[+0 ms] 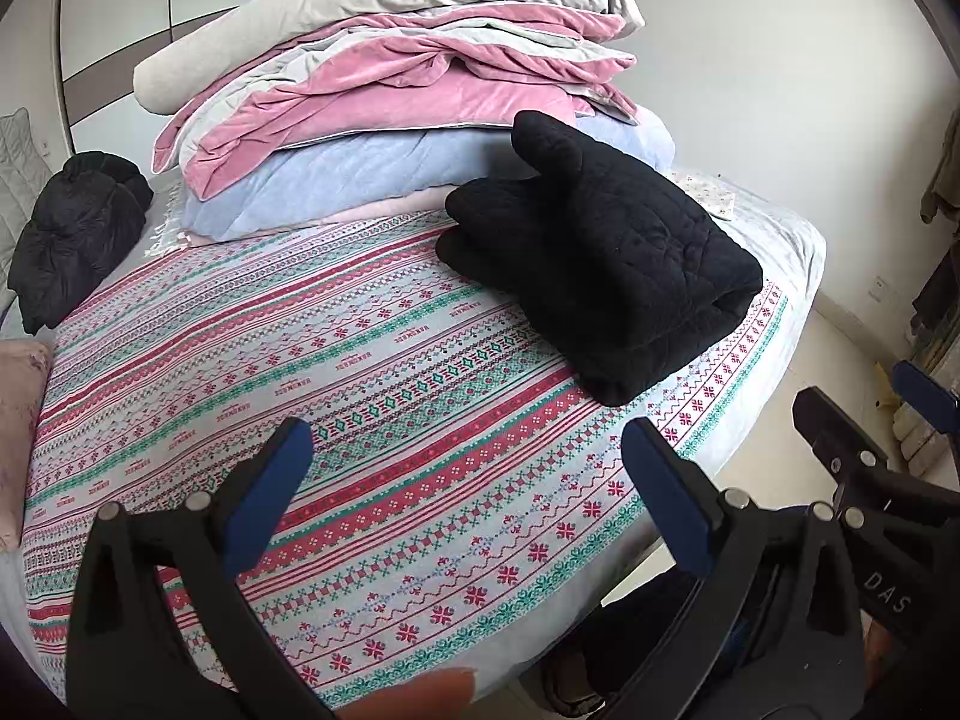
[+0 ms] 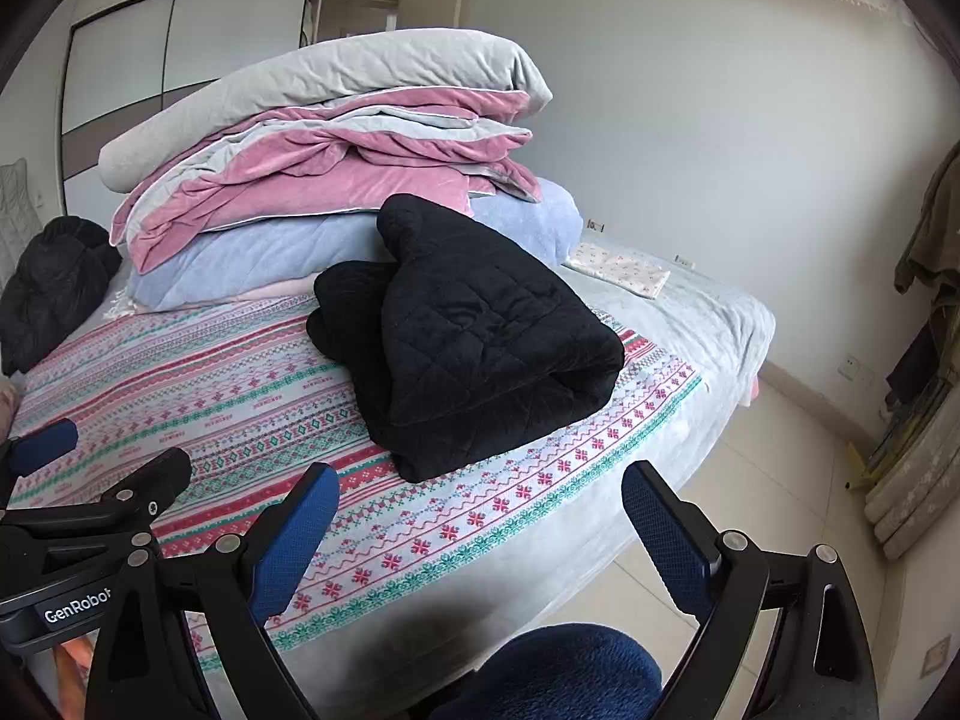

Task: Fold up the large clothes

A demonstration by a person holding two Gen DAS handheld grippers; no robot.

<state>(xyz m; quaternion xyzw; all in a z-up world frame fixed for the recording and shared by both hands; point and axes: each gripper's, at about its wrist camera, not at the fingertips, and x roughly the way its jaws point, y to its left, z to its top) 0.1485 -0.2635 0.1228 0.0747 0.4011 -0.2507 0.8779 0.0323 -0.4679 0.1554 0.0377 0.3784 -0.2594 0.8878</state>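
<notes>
A black quilted garment (image 1: 606, 264) lies folded in a thick bundle on the patterned bed cover (image 1: 300, 372), near the bed's right edge; it also shows in the right wrist view (image 2: 480, 336). My left gripper (image 1: 468, 468) is open and empty, held above the cover in front of the garment, well short of it. My right gripper (image 2: 480, 510) is open and empty, over the bed's near edge, below the garment. The right gripper shows at the right of the left wrist view (image 1: 858, 414). The left gripper shows at the left of the right wrist view (image 2: 102, 456).
A tall pile of grey, pink and blue quilts (image 1: 396, 90) stands behind the garment. A second black garment (image 1: 72, 234) lies bunched at the bed's far left. A small flowered cloth (image 2: 618, 267) lies at the far right corner. Tiled floor (image 2: 750, 516) lies right of the bed.
</notes>
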